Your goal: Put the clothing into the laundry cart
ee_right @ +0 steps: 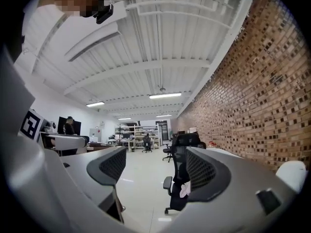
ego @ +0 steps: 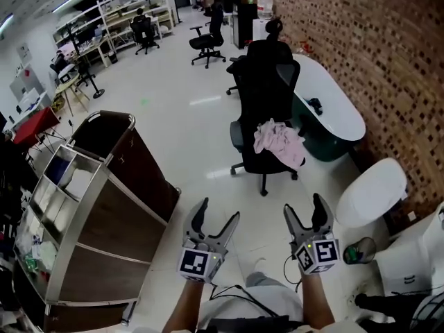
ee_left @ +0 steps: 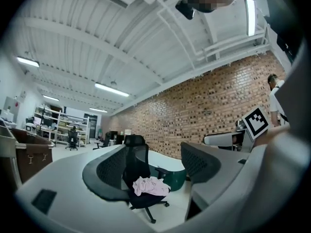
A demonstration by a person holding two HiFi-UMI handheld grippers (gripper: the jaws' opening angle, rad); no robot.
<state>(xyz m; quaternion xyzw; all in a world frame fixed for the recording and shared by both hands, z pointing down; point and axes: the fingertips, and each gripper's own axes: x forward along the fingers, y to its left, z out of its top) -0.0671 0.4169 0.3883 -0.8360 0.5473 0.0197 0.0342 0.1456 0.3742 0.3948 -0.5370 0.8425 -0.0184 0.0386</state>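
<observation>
Nearest the viewer, the left gripper [ego: 218, 212] and right gripper [ego: 304, 205] are held level side by side, each with its jaws apart and nothing between them. To the left, close by, stands the cart [ego: 142, 168], a dark bin in a metal frame, its top uncovered. Further ahead, well apart from both grippers, a black chair [ego: 267, 82] on castors carries the clothing [ego: 279, 143], a pale pink crumpled heap on the seat. A long white table [ego: 340, 109] and a brick wall lie beyond. The likely trouble is the chair rolling or swivelling when the heap is tugged, or a pinch that catches only one fold, so the rest trails on the floor or snags an armrest. The clothing has no clear front. Its longer spread seems to run diagonally across the seat, with the end nearer the table drooping over the seat's edge.
</observation>
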